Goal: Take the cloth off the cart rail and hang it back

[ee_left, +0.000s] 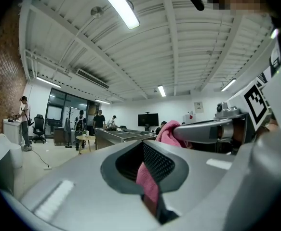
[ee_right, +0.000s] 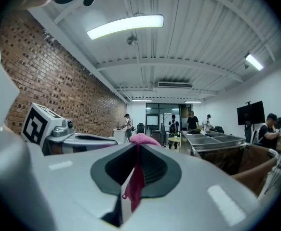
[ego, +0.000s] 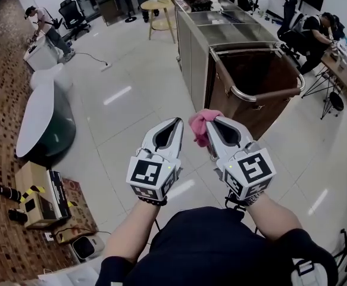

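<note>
Pink, soft and limp, the cloth is off the cart rail, bunched in the air short of that bare, smooth, rounded tube. The right gripper is clamped on a fold, and the left gripper seems pressed onto a thin strip of it too. Light and floppy, it should drape best if held by two spread edges rather than this wad.
</note>
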`<control>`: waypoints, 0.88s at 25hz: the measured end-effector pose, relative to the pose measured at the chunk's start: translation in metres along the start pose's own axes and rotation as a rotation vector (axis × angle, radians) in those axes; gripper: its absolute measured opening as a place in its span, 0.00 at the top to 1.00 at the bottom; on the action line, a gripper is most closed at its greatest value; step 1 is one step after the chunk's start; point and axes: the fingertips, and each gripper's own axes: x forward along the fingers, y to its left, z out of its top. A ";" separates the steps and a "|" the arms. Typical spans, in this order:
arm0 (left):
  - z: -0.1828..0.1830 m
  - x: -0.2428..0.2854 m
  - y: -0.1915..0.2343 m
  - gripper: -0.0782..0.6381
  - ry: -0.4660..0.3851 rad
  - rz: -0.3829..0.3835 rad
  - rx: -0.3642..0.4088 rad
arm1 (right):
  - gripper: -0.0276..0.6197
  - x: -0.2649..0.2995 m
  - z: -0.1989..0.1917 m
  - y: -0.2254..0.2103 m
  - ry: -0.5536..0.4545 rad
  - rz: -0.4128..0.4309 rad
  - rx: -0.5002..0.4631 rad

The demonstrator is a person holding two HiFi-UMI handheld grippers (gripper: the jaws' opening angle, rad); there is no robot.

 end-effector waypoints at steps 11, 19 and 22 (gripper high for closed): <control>0.005 -0.015 0.119 0.89 -0.003 0.031 -0.052 | 0.93 0.117 0.005 0.037 0.053 0.023 0.015; -0.023 0.015 0.182 0.89 0.022 0.034 -0.030 | 0.93 0.188 -0.028 0.022 0.045 0.038 0.043; -0.028 0.037 0.205 0.89 0.030 0.038 -0.010 | 0.93 0.217 -0.036 0.007 0.034 0.041 0.051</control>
